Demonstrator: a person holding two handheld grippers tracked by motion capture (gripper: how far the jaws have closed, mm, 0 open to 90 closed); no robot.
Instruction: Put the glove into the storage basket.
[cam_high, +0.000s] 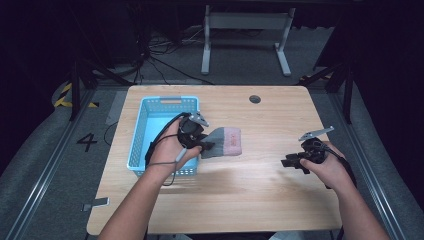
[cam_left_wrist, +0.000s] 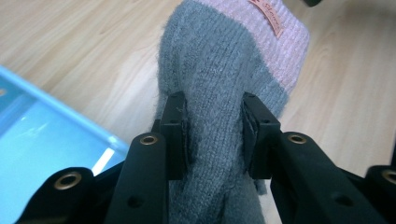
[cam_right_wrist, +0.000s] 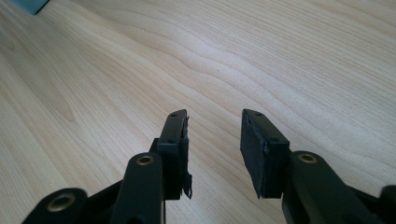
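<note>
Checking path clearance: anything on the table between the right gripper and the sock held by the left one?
Nothing: in the high view, bare wooden table runs between the right gripper and the sock clamped by the left gripper.

Two bare forearms, no sleeves. Each hand carries a black gripper (cam_high: 192, 134) with brass-ringed screw holes, grey plate, trailing black cable.
</note>
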